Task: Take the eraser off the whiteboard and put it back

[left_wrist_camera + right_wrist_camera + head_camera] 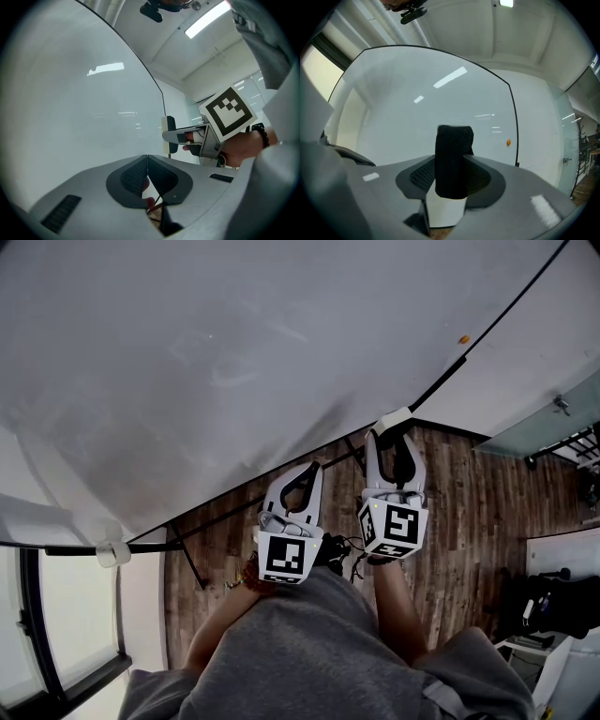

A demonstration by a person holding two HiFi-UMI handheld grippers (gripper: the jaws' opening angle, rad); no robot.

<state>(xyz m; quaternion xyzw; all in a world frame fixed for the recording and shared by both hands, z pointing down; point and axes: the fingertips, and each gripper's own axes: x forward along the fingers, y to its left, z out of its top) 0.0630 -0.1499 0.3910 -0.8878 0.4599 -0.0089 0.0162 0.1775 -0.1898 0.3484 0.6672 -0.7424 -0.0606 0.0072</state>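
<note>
Right gripper [395, 439]: clamped on the eraser [453, 145], held near the whiteboard [234, 362].
Left gripper [147, 160]: jaws pressed together.

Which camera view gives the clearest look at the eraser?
The right gripper view: the eraser fills the centre, black felt facing the camera, gripped by the right tool. The head view shows only its small white end; the left gripper view shows it side-on, farther off.

No readable text; only square markers on cubes [285, 555].
</note>
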